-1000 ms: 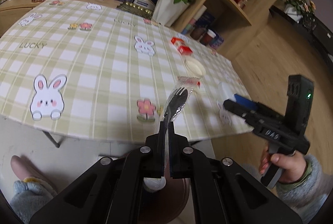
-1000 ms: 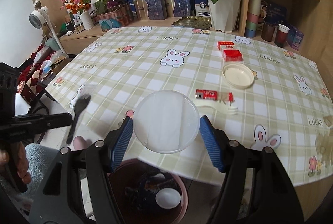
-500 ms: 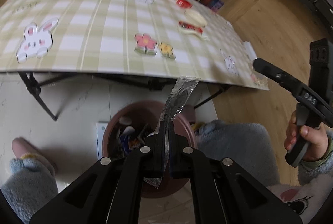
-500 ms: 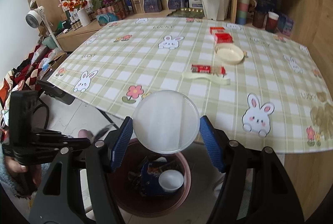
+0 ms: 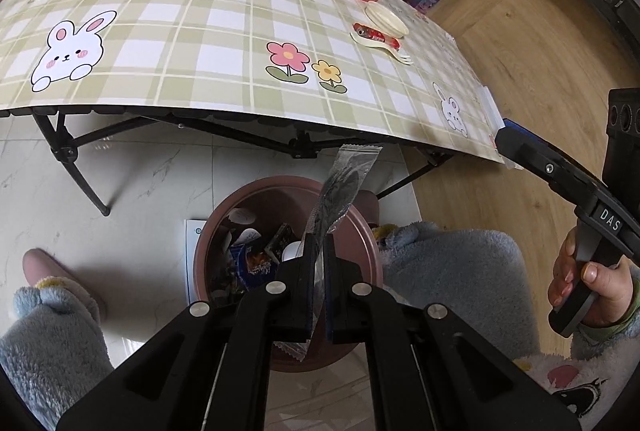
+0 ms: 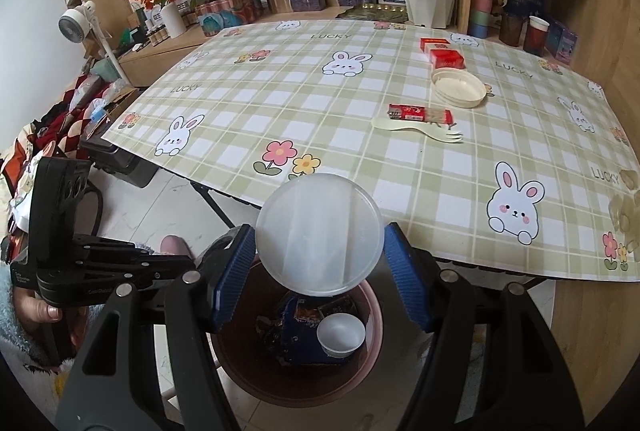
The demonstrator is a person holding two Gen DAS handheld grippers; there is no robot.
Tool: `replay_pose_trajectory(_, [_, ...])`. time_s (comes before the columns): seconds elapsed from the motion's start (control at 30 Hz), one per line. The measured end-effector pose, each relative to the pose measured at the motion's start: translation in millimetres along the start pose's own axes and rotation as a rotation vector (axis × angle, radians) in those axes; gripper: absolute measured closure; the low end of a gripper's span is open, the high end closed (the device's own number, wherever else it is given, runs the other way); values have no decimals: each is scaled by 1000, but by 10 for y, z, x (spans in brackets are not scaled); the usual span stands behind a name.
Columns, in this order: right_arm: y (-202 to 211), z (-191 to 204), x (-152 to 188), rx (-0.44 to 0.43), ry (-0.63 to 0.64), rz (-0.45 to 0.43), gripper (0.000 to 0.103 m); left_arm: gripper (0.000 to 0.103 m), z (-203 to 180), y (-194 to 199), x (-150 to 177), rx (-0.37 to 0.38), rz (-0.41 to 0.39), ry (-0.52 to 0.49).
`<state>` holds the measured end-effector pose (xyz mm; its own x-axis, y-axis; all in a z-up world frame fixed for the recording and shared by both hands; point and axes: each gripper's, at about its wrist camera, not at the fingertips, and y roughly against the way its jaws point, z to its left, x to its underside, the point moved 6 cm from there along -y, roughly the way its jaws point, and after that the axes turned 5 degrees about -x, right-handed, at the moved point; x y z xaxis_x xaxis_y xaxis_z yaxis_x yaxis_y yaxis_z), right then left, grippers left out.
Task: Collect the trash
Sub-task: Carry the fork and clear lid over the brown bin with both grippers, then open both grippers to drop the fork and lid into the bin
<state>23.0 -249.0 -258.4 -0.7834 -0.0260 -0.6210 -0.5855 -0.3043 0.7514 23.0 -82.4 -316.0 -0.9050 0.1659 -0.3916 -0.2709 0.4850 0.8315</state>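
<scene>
While held over the bin [image 5: 362, 239], left gripper [image 5: 318, 251] clamped narrow on wrapped black spoon [image 5: 340, 191], packet upright above the opening so that release should drop it straight in. Right gripper [image 6: 320, 263] spread wide around clear round lid [image 6: 319, 234], pinched edge to edge and likewise poised above bin [image 6: 374, 315]. Remaining on table [image 6: 360, 167]: cream fork [image 6: 416, 129], red wrapper [image 6: 420, 113], cream lid [image 6: 460, 87], red boxes [image 6: 442, 53], presumably next for collection.
</scene>
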Motion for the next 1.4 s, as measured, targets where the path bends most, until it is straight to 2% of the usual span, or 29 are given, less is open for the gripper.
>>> replay_pose_trajectory(0.13, [-30, 35, 6, -12, 3, 7, 36, 99, 10, 31, -11, -2, -9, 2])
replay_pose_trajectory(0.2, [-51, 48, 11, -14, 6, 13, 36, 94, 10, 36, -21, -1, -11, 3])
replay_pose_trajectory(0.23, [-54, 51, 12, -15, 7, 14, 36, 89, 1, 41, -26, 2, -13, 3])
replay_pose_trajectory(0.3, [-64, 59, 9, -17, 8, 17, 36, 71, -5, 54, -35, 3, -18, 2])
replay_pose_trajectory(0.33, [-72, 64, 5, -18, 9, 18, 36, 58, -16, 73, -41, 2, -26, -2])
replay_pose_trajectory(0.5, [-109, 97, 38, -22, 14, 31, 36, 45, -56, 242, -111, -13, -84, -19])
replay_pose_trajectory(0.57, [-127, 109, 51, -25, 15, 38, 36, 30, -45, 392, -178, -28, -144, -5])
replay_pose_trajectory(0.6, [-139, 116, 60, -27, 16, 42, 36, 26, -36, 449, -204, -36, -166, 3])
replay_pose_trajectory(0.67, [-161, 129, 78, -30, 19, 49, 36, 15, 3, 616, -269, -88, -218, 28])
replay_pose_trajectory(0.77, [-189, 151, 93, -33, 23, 55, 36, 8, 56, 845, -343, -199, -288, 53])
replay_pose_trajectory(0.87, [-238, 176, 126, -35, 32, 71, 36, 6, 151, 1008, -375, -293, -341, 96])
replay_pose_trajectory(0.93, [-277, 203, 142, -42, 36, 85, 36, 6, 224, 1068, -363, -343, -349, 128])
replay_pose_trajectory(1.07, [-332, 277, 176, -55, 53, 108, 36, 6, 309, 1113, -294, -406, -358, 188])
replay_pose_trajectory(1.4, [-407, 362, 217, -66, 58, 131, 36, 6, 383, 1021, -125, -443, -324, 228])
